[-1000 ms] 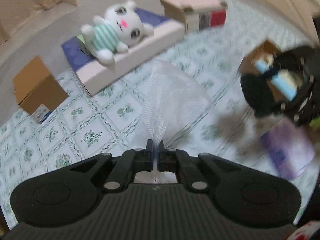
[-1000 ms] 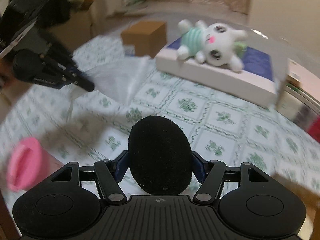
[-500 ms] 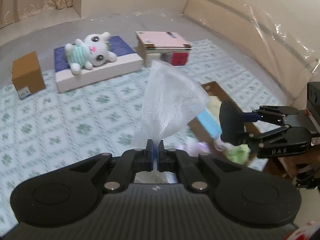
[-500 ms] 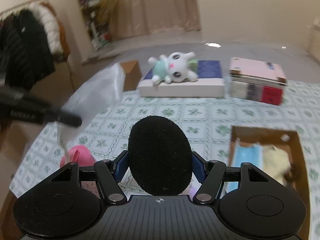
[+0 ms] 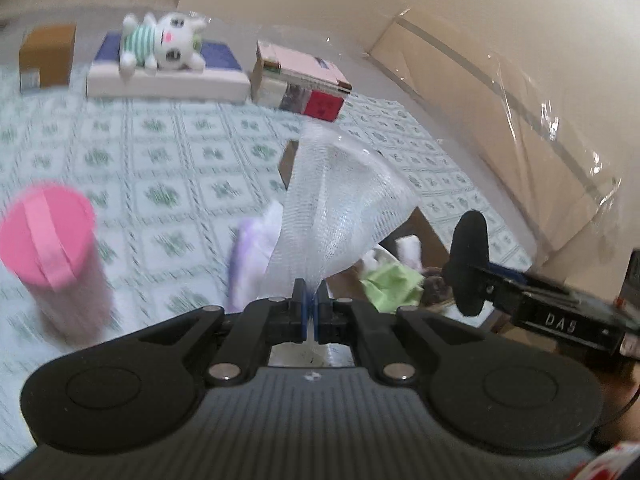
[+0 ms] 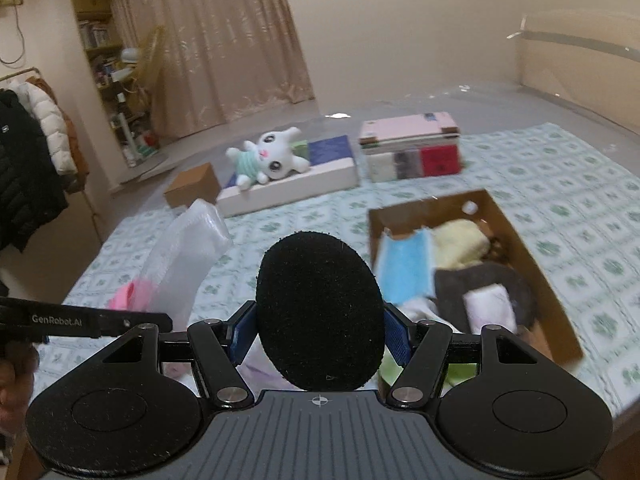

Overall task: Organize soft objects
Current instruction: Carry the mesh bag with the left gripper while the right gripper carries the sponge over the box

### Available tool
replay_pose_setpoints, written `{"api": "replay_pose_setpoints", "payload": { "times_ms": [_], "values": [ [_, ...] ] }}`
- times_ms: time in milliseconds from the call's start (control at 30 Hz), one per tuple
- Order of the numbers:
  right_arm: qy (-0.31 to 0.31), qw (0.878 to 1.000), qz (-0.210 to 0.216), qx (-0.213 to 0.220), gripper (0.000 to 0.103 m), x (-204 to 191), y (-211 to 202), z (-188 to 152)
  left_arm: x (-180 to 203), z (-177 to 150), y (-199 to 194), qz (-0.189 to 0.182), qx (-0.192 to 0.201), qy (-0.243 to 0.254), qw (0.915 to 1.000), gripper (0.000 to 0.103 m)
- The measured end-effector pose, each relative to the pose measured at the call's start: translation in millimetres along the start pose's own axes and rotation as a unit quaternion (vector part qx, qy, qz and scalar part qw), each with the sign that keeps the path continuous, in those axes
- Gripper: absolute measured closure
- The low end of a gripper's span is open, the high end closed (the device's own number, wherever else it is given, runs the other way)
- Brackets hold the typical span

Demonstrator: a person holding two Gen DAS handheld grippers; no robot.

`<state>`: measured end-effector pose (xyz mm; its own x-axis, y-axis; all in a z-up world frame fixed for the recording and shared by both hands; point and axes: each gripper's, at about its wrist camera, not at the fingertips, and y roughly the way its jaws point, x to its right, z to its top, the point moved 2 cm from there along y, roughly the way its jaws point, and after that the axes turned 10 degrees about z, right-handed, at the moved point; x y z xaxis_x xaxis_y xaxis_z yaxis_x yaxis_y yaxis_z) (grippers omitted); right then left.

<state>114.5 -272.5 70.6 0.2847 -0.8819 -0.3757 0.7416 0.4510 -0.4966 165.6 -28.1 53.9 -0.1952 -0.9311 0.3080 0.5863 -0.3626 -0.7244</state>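
Note:
My left gripper point(image 5: 310, 300) is shut on a white mesh cloth point(image 5: 340, 208) and holds it up in the air; the cloth also shows at the left of the right wrist view point(image 6: 188, 256). My right gripper point(image 6: 320, 328) is shut on a round black foam pad point(image 6: 318, 312), also seen edge-on in the left wrist view point(image 5: 472, 264). A brown cardboard box point(image 6: 532, 264) at the right holds soft items: a blue cloth point(image 6: 404, 264), a yellow one point(image 6: 460, 244), a dark one point(image 6: 480, 280) and a green one point(image 5: 392, 284).
A pink cup point(image 5: 52, 240) stands on the patterned bed cover at left. A white plush toy point(image 6: 268, 158) lies on a flat white box point(image 6: 288, 188) at the back. A pink-topped box point(image 6: 412, 152) and a small brown carton point(image 6: 192, 190) flank it. A lilac cloth point(image 5: 252, 248) lies below the mesh.
Both grippers have swung toward the cardboard box, still holding the mesh cloth and the foam pad. The pink cup has come into the left wrist view.

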Motion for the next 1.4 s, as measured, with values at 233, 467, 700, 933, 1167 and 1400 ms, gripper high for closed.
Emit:
{"api": "replay_pose_setpoints", "payload": {
  "times_ms": [233,467,700,933,1167,1400],
  "values": [
    [0.011,1.000,-0.025,0.008,0.038,22.2,-26.9,-13.0,17.8,-29.3,15.7,0.003,-0.010,-0.047,0.9989,0.101],
    [0.023,0.999,-0.032,0.008,0.038,37.9,-36.7,-24.6,39.1,-36.6,26.0,0.016,-0.013,-0.045,0.9988,0.101],
    [0.039,0.998,-0.037,0.012,0.038,56.5,-45.0,-30.0,60.1,-36.8,34.1,0.018,-0.016,-0.039,0.9989,0.101],
    [0.052,0.997,-0.047,0.017,0.038,77.5,-53.2,-32.2,81.9,-32.1,44.2,0.011,-0.021,-0.034,0.9991,0.101],
    [0.064,0.996,-0.062,0.020,0.038,100.7,-59.2,-31.0,99.0,-24.0,60.2,0.001,-0.025,-0.035,0.9991,0.101],
    [0.070,0.995,-0.073,0.020,0.038,118.4,-61.3,-26.8,113.0,-13.0,80.5,-0.008,-0.034,-0.038,0.9987,0.101]
  ]
}}
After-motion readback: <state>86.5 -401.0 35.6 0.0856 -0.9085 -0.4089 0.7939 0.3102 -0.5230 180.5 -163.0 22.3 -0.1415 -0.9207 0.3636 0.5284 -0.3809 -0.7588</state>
